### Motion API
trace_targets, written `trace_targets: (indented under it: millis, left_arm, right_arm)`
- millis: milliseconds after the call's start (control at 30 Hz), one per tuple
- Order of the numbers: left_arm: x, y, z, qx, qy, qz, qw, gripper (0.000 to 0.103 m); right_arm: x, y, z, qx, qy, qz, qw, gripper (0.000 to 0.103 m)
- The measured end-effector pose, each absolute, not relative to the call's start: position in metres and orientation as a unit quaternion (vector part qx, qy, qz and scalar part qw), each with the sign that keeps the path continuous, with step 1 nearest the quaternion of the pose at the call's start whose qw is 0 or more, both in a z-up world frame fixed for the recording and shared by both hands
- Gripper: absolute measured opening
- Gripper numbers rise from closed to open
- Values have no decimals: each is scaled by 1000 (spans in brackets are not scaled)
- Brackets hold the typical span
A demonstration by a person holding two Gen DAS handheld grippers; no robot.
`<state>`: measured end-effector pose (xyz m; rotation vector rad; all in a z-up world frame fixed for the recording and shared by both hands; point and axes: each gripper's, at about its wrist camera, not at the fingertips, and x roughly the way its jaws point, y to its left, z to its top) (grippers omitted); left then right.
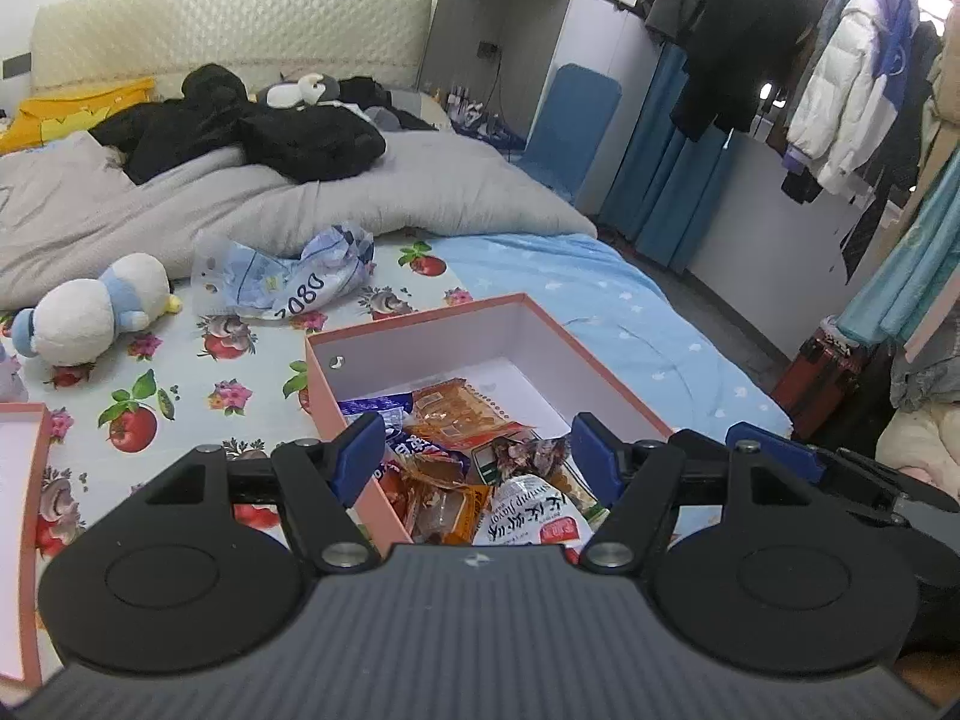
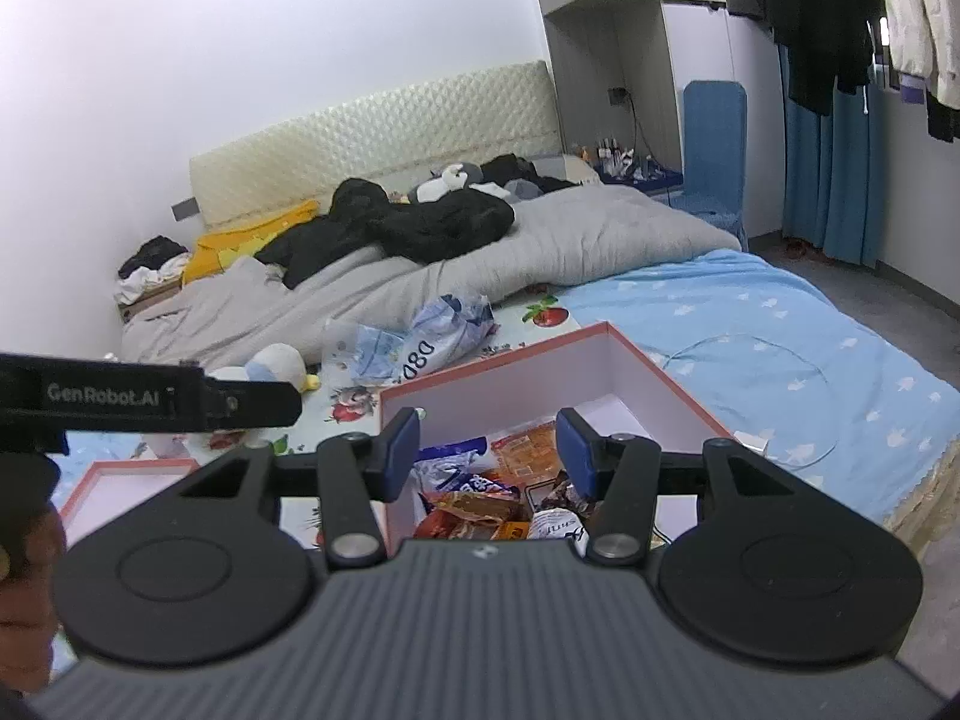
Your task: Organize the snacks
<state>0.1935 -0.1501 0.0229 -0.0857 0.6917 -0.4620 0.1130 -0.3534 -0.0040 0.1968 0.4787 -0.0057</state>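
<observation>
Home bedroom, padded cream headboard (image 2: 372, 138), bed with rumpled grey duvet (image 1: 252, 204), plush toy (image 1: 90, 312), coats on rail (image 1: 840, 84), blue curtains (image 2: 834, 180)

Both grippers hover side by side, the left gripper (image 1: 477, 456) and right gripper (image 2: 487, 450) spread wide, gripping nothing.

Bright, even light; fisheye edges bend, perhaps slightly soft
</observation>
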Motion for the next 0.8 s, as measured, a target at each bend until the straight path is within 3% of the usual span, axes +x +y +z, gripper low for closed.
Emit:
trace_targets:
  millis: [800]
  left_arm:
    - [67,-112,14,-33,318,-237,917,74]
  right_arm:
    - [11,-332,-11,83,223,-16,971,53]
